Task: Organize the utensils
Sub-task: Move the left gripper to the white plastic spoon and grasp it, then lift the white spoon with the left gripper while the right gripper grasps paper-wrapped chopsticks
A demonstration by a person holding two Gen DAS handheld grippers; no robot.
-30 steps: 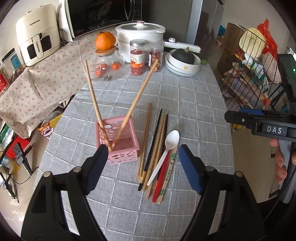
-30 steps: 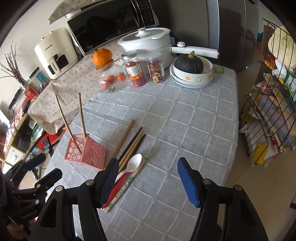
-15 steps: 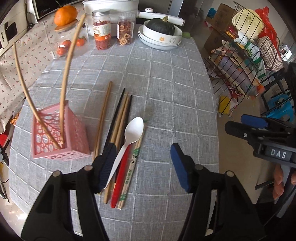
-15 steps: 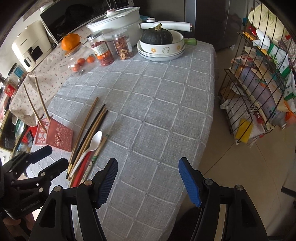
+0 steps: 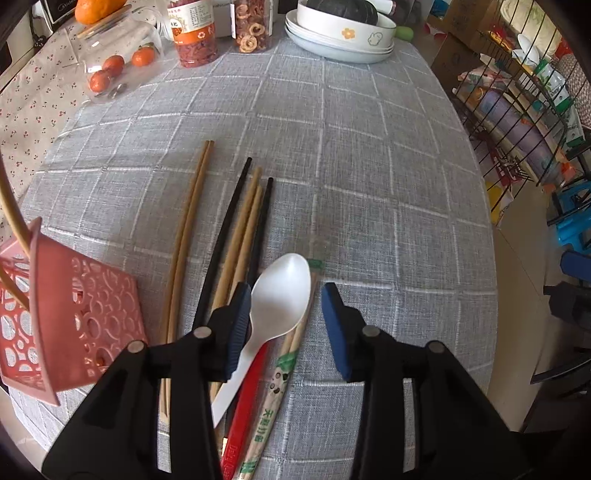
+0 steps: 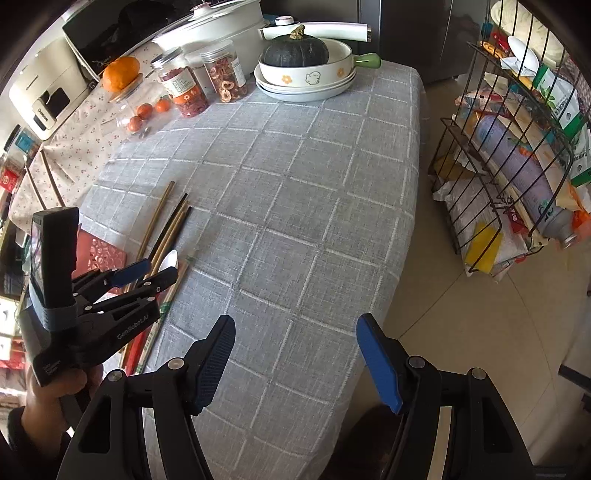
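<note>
A white plastic spoon (image 5: 275,306) lies on the grey checked tablecloth among several wooden and black chopsticks (image 5: 236,236), a red utensil (image 5: 247,402) and a paper-wrapped chopstick pair (image 5: 275,398). My left gripper (image 5: 284,314) is open, low over the pile, with the spoon bowl between its blue pads. A pink perforated basket (image 5: 79,321) holding two wooden chopsticks sits at the left. My right gripper (image 6: 295,354) is open and empty above the table's near right edge. The left gripper (image 6: 147,271) also shows in the right wrist view over the spoon (image 6: 170,258).
At the table's far end stand jars (image 6: 184,88), a glass jar with an orange on top (image 6: 129,92), stacked dishes with a dark squash (image 6: 303,70) and a white pot (image 6: 214,26). A wire rack (image 6: 517,147) stands on the floor right of the table.
My left gripper has dropped forward and down onto the utensil pile, now straddling the spoon bowl. My right gripper has shifted right toward the table edge, still open.
</note>
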